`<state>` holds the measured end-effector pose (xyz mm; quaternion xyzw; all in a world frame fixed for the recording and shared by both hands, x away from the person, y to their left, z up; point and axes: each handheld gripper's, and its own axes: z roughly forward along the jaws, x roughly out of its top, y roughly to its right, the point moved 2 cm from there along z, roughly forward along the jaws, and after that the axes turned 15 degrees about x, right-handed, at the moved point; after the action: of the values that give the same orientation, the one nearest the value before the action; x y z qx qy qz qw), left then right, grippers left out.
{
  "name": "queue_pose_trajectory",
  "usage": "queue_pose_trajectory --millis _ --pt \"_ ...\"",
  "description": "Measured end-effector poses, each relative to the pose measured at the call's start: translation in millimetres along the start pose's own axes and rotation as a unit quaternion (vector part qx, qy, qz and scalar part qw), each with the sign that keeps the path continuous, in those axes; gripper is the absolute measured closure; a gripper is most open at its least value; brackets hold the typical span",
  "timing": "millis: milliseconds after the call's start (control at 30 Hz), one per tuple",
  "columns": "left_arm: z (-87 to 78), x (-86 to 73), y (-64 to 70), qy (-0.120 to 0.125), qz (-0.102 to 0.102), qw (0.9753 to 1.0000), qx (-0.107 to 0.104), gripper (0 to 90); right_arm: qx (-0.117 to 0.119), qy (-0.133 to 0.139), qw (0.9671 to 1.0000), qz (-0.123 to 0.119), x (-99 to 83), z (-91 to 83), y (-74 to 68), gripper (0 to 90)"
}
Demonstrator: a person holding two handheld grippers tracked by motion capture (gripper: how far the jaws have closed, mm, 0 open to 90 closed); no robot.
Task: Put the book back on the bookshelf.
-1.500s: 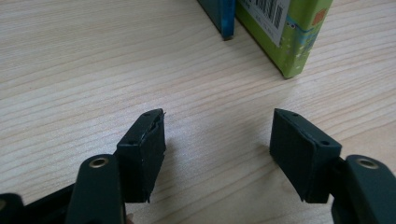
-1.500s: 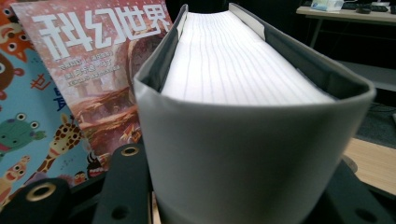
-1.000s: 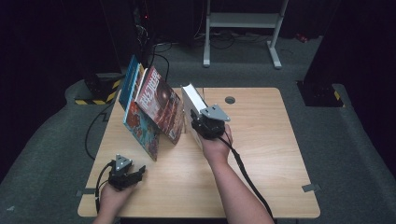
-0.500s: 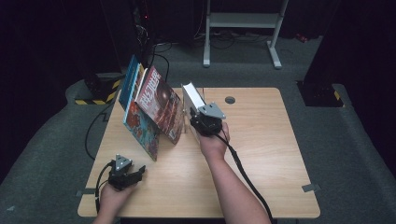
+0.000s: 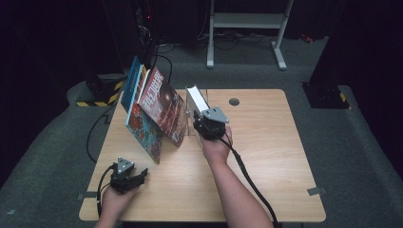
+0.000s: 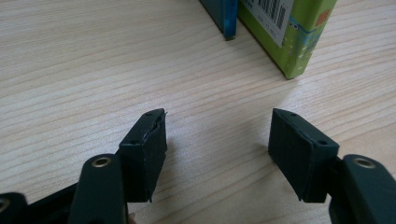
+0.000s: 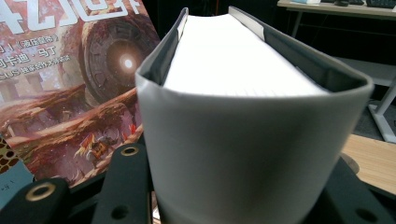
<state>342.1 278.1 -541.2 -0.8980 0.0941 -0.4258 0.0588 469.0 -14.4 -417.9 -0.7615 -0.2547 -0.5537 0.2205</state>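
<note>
A thick white book (image 5: pixel 195 101) (image 7: pixel 247 126) stands upright near the table's middle, spine toward me, with my right gripper (image 5: pixel 207 124) shut on its spine end. Left of it several books lean in a row, the nearest with a reddish illustrated cover (image 5: pixel 164 105) (image 7: pixel 70 88). My left gripper (image 5: pixel 127 175) (image 6: pixel 217 154) rests open low on the table's near left, nothing between its jaws. Ahead of it show the lower corners of a blue book (image 6: pixel 219 16) and a green book (image 6: pixel 285 32).
The wooden table (image 5: pixel 266 142) has a round cable hole (image 5: pixel 234 101) at its far edge. A grey desk frame (image 5: pixel 247 28) stands on the floor behind. Cables trail off the table's left side (image 5: pixel 95 133).
My right gripper and the white book have shifted slightly nearer to the leaning books. The left gripper has stayed put.
</note>
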Motion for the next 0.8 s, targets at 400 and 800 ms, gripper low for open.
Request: queue_pose_trajectory --millis 400,800 --pt "0.0 0.0 0.8 0.004 0.002 1.0000 -0.003 37.5 -0.001 -0.002 0.9997 0.025 -7.0 -7.7 3.5 52.7" --pt "0.5 0.4 1.7 0.002 0.001 1.0000 -0.009 38.1 0.003 -0.020 0.9994 0.029 -7.1 -13.4 4.5 51.6"
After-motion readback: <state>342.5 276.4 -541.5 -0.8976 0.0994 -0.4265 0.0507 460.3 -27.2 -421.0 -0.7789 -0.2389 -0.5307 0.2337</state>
